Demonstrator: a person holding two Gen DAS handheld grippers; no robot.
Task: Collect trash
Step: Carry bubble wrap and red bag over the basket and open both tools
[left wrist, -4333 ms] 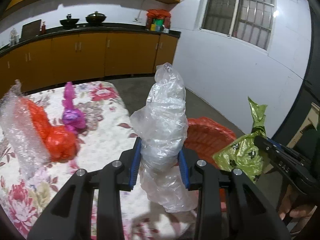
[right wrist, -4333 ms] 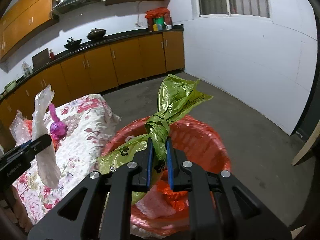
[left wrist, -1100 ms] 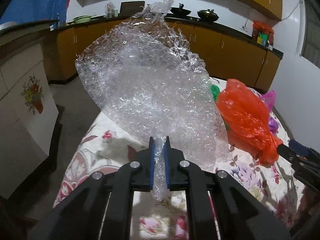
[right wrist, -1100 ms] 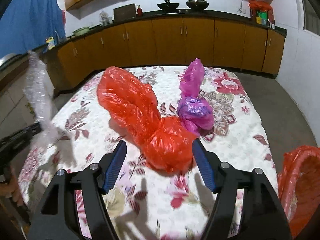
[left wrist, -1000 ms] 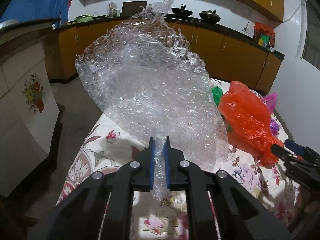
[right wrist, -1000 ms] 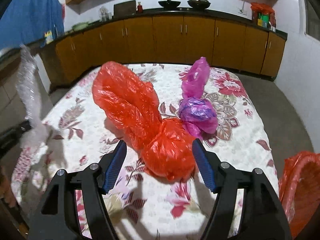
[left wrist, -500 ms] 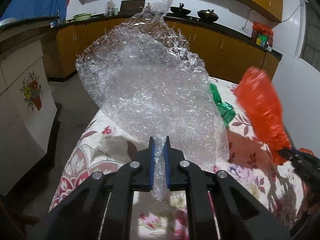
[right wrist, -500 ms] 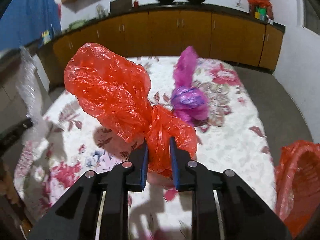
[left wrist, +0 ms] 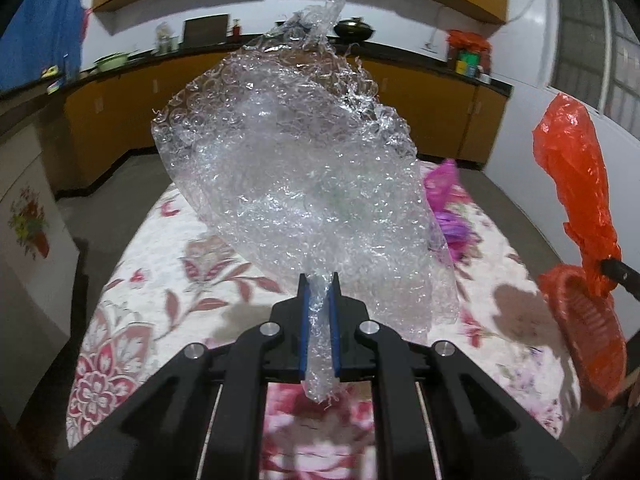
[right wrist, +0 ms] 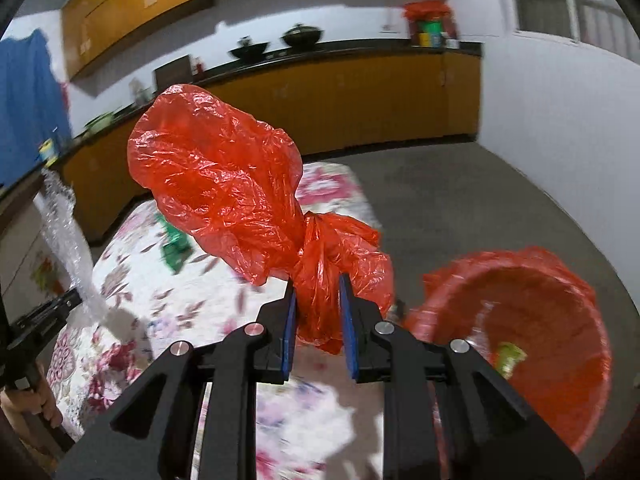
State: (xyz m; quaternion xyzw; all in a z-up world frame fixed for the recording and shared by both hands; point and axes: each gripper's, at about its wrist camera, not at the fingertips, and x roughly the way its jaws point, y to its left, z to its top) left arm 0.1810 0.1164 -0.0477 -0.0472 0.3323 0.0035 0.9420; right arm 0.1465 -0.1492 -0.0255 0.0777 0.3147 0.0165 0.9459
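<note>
My left gripper [left wrist: 319, 292] is shut on a big sheet of clear bubble wrap [left wrist: 296, 176] and holds it above the floral table [left wrist: 168, 272]. My right gripper [right wrist: 318, 292] is shut on a knotted red plastic bag [right wrist: 224, 184], lifted off the table beside the red-lined trash bin [right wrist: 540, 336]. The red bag [left wrist: 576, 184] and the bin [left wrist: 584, 332] also show at the right of the left wrist view. The bubble wrap [right wrist: 64, 232] shows at the left of the right wrist view. A purple bag [left wrist: 444, 200] lies on the table behind the bubble wrap.
A green wrapper [right wrist: 174, 246] lies on the floral table [right wrist: 132, 304]. The bin holds a green bag [right wrist: 508, 358]. Orange kitchen cabinets [right wrist: 360, 100] run along the back wall. A white cabinet [left wrist: 28, 236] stands left of the table. Grey floor [right wrist: 460, 200] lies beyond the bin.
My right gripper closed on the red bag, lifted it off the table and swung it right toward the bin. My left gripper keeps holding the bubble wrap and has turned right.
</note>
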